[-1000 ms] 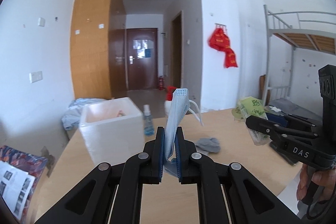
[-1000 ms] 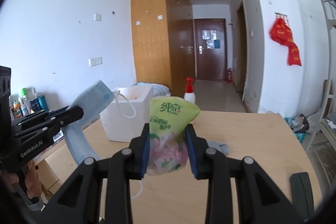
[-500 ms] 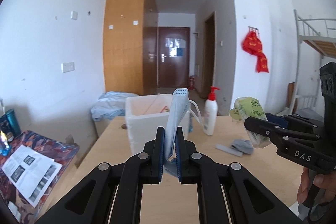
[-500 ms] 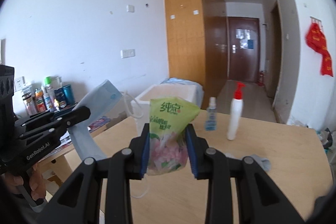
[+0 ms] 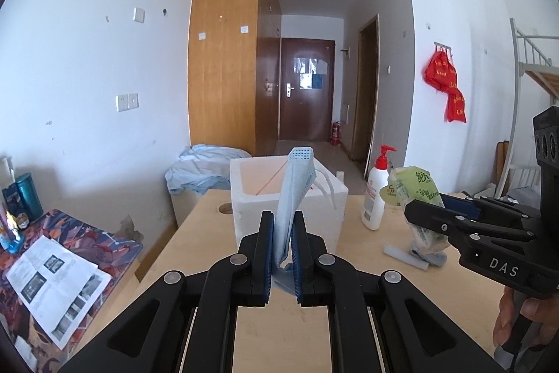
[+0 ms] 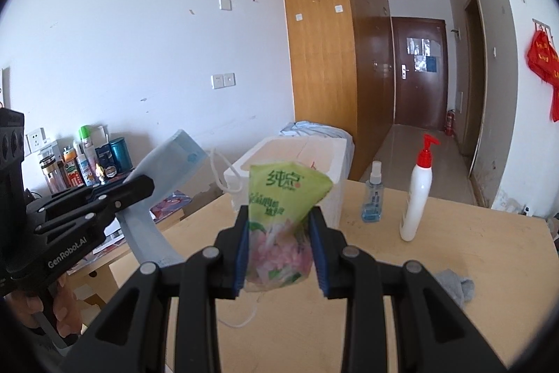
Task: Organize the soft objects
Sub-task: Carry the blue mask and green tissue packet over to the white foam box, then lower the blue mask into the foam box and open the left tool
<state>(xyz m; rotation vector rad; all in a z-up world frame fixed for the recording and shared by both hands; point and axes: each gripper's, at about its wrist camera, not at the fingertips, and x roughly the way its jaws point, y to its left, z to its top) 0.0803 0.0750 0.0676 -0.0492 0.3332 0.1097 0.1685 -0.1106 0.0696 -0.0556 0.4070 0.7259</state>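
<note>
In your left wrist view, a low side table (image 5: pixel 115 240) with a patterned cover and a printed leaflet (image 5: pixel 52 282) fills the lower left of the frame, just off the left edge of the wooden table (image 5: pixel 279 331). At bottom centre, your left gripper (image 5: pixel 282 254) is clamped on a blue face mask (image 5: pixel 291 198), which stands upright between the pads, its white ear loops trailing to the right. Directly behind the mask, a white foam box (image 5: pixel 251 198) sits open-topped on the table, its near wall close to the fingertips; a round hole in the tabletop lies just left of the box. Right of the box stands a white pump bottle (image 5: pixel 377 194) with a red pump. Bare tabletop stretches below and between these. At the right edge, your right gripper (image 5: pixel 419 215) reaches in, grasping a green tissue pack (image 5: pixel 415 191).

In your right wrist view, the left gripper (image 6: pixel 139 187) enters from the left edge with the mask (image 6: pixel 164 170) raised beyond the table's left edge. At centre, your right gripper (image 6: pixel 280 247) is squeezed onto the tissue pack (image 6: pixel 283 215), held up in front of the foam box (image 6: pixel 265 159). Right of the box stand a small blue spray bottle (image 6: pixel 374 198) and the pump bottle (image 6: pixel 417 198), well apart from each other. A grey cloth (image 6: pixel 454 285) lies at lower right, near the table's right edge, with open wood beyond the bottles to the far edge.
</note>
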